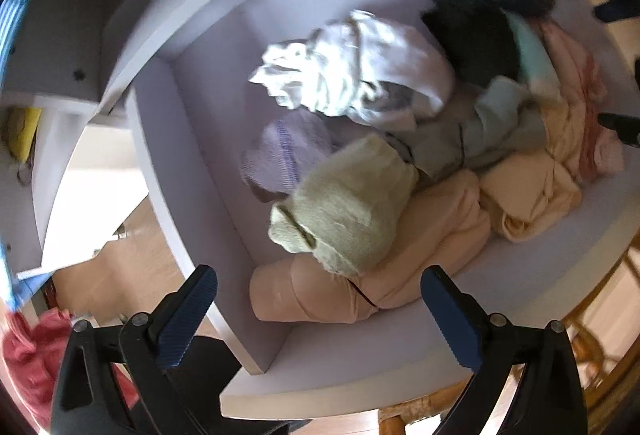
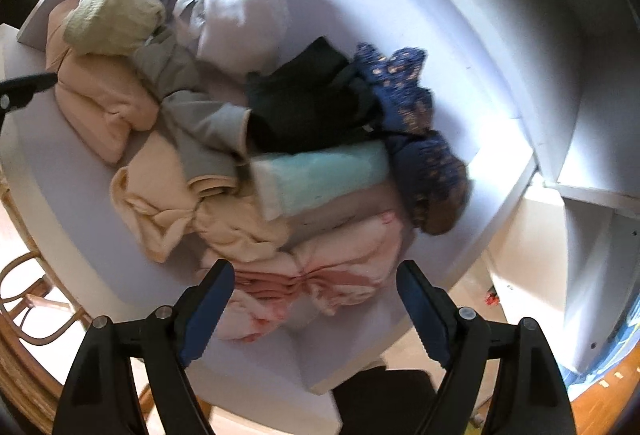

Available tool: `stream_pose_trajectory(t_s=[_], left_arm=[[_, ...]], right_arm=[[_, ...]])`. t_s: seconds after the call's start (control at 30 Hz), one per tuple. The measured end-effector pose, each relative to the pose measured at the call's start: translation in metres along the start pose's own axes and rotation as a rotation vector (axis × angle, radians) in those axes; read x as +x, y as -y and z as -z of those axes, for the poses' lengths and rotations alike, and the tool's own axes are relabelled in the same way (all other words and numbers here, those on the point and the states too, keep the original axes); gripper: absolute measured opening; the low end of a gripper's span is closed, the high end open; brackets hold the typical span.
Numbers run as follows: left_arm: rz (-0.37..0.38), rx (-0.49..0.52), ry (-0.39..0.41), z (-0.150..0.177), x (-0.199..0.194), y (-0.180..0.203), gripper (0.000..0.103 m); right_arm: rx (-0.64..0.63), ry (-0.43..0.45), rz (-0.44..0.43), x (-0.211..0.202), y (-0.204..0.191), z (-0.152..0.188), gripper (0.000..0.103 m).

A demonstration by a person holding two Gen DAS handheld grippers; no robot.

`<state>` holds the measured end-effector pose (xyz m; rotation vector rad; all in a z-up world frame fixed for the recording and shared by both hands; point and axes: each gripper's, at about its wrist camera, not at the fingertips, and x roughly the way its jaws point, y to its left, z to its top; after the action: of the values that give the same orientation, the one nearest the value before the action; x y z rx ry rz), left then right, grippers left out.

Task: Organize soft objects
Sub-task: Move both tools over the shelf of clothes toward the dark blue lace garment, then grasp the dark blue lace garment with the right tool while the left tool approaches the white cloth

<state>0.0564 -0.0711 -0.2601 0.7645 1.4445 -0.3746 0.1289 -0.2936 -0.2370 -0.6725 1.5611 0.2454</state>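
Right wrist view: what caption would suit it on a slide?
Open right tool above a pink garment at the edge of a clothes pile on a white shelf.

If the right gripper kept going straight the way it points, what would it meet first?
Probably the pink garment, lying between the open right gripper fingers at the pile's near edge; depth is unclear.

floor: light wood (image 2: 472, 299) | furniture: pale shelf unit (image 1: 192, 155), wicker chair (image 2: 24, 299) | light: bright daylight
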Motion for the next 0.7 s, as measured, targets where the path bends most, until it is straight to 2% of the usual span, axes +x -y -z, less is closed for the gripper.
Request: stream_pose_trajectory(t_s=[0.1, 0.23, 0.37, 0.6, 0.7], left_arm=[[0.035, -0.086, 0.004, -0.004, -0.001, -0.011, 0.103], [0.086, -0.188, 0.017, -0.006, -0.002, -0.026, 0.103], [0.083, -0.211, 0.048, -0.009, -0.006, -0.033, 0.103], [0.135, -0.262, 0.056, -0.012, 0.001, -0.047, 0.103], [0.137, -0.26, 0.061, -0.013, 0.001, -0.043, 0.103]], right_arm=[[0.006, 0.038, 0.071, -0.002, 0.02, -0.003, 0.085], [0.022, 0.087, 0.112, -0.005, 0.042, -0.009, 0.084], [0.007, 0.108, 0.158, -0.002, 0.055, -0.018, 0.084], [0.003, 0.101, 0.118, 0.012, 0.058, -0.03, 0.083], [0.016, 0.085, 0.099, 0.021, 0.06, -0.041, 0.079]])
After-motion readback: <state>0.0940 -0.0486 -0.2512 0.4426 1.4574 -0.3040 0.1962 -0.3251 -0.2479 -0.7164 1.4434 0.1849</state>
